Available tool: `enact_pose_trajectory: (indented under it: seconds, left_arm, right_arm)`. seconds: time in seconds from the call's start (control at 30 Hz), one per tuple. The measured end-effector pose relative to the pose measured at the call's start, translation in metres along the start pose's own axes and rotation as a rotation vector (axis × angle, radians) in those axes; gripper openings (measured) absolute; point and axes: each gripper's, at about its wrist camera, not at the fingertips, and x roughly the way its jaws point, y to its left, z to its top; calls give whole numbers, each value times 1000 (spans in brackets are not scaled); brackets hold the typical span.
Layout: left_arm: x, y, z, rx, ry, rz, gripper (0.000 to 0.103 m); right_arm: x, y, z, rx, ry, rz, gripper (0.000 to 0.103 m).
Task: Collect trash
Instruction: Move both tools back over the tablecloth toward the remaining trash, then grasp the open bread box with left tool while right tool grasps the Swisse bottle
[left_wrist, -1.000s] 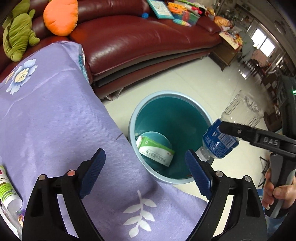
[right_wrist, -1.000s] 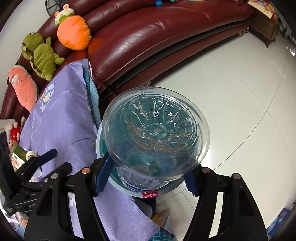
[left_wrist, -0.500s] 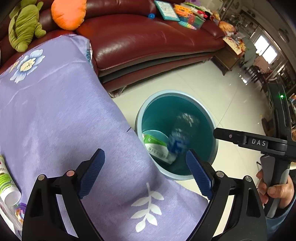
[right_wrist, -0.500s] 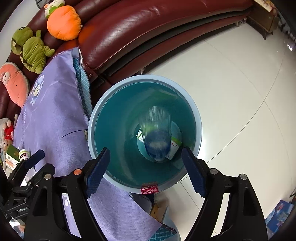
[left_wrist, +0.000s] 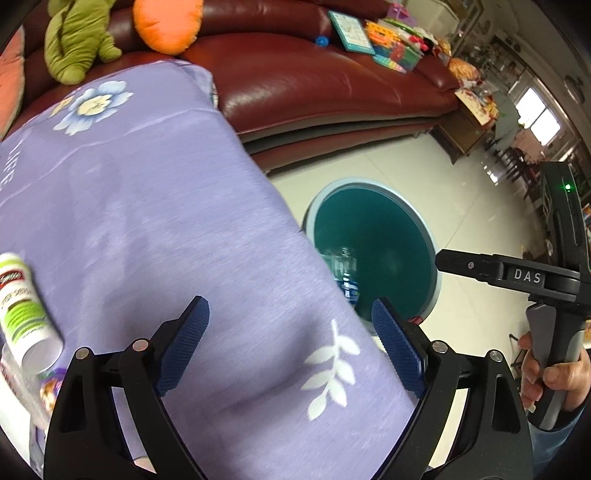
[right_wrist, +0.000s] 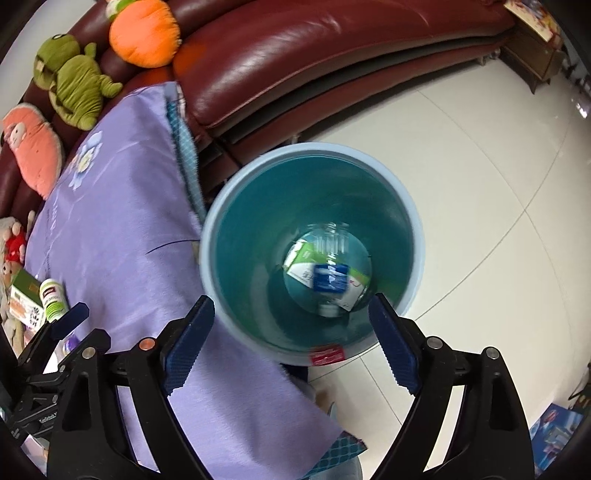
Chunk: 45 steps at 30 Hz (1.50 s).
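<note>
Clear plastic bottle with blue label (right_wrist: 330, 277) lies at the bottom of the round teal bin (right_wrist: 221, 225), frame centre; right gripper (right_wrist: 291, 341) empty, jaws opening above it; left gripper (left_wrist: 291, 345) spread, empty.

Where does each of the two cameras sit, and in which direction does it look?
Left wrist: sits on the left gripper, looks down over the purple cloth towards the bin; jaws open, the person's hand shows.
Right wrist: sits on the right gripper, looks down into the bin at the plastic bottle; jaws opening, nothing between them.
Shared: bin, cloth, sofa.
</note>
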Motion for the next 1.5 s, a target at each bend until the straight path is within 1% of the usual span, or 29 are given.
enact_pose_trajectory:
  seconds: [0.1, 0.23, 0.47, 0.67, 0.73, 0.8, 0.83, 0.93, 1.03, 1.17, 1.23, 1.33, 1.5]
  left_arm:
    - [-13, 13, -7, -20, -14, 5, 90]
    - [-32, 30, -18, -42, -43, 31, 90]
    - [-79, 78, -40, -101, -106, 90, 90]
    - [-124, 137, -61, -164, -168, 155, 90]
    - [-137, 159, -68, -189, -181, 175, 95]
    - [-151, 181, -77, -210, -203, 207, 96]
    - [-157, 193, -81, -220, -209, 229, 96]
    - [-170, 224, -88, -242, -215, 262, 96]
    - [-179, 251, -90, -248, -222, 300, 96]
    - [-194, 282, -84, -215, -238, 338, 96]
    - [-195, 291, -77, -194, -239, 338, 96]
    - [-194, 304, -64, -165, -231, 311, 96]
    - [-185, 319, -54, -170, -244, 261, 96]
  right_arm:
    - [-5, 17, -4, -26, -4, 6, 82]
    - [-10, 43, -12, -69, -8, 20, 82]
    - [-20, 99, -27, -167, -10, 42, 82]
    - [-25, 157, -40, -266, 5, 54, 82]
    - [-27, 179, -44, -304, 13, 62, 82]
    - [-27, 203, -47, -341, 24, 72, 82]
    - [-27, 212, -49, -354, 27, 74, 82]
    - [-24, 245, -53, -406, 42, 79, 82]
    - [-19, 280, -60, -473, 63, 86, 82]
    - [-9, 313, -64, -522, 86, 109, 82]
    - [-4, 327, -62, -531, 95, 120, 82]
    - [5, 340, -58, -527, 102, 125, 82]
    - [25, 353, -50, -501, 125, 140, 82]
